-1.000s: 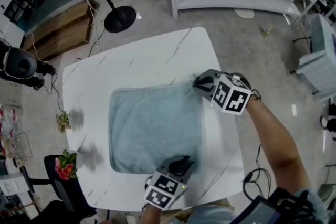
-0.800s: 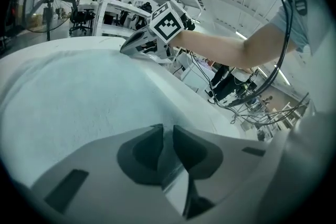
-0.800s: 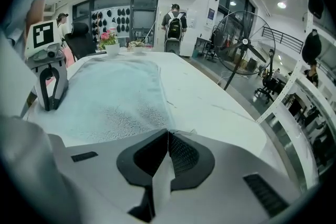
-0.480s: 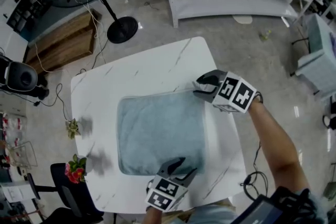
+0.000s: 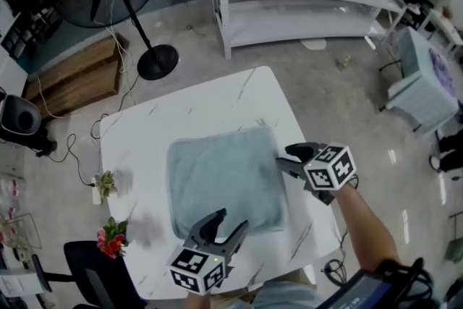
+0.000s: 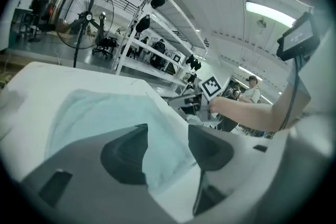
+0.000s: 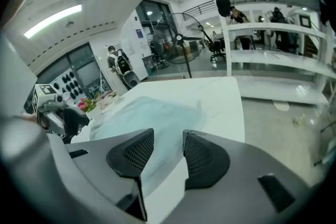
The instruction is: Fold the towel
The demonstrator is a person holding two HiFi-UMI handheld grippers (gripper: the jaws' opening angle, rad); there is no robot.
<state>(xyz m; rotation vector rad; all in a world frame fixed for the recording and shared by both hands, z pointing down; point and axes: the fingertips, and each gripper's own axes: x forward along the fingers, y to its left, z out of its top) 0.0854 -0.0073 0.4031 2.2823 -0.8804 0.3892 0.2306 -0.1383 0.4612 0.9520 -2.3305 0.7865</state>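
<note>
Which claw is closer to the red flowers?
Left. The left claw is at the towel's near edge, the red flowers off to its left; the right claw is by the towel's right edge, farther off. Both have just been opening, empty.

The left gripper point(image 5: 230, 221) sits low in the head view, tilted forward and down. Its jaws have just been opening and now stand wide, with nothing pinched between them. The right gripper point(image 5: 288, 157) points left. Its jaws have also just been opening and show a clear gap, clamping nothing. The bare right forearm point(image 5: 367, 226) reaches in from bottom right.
</note>
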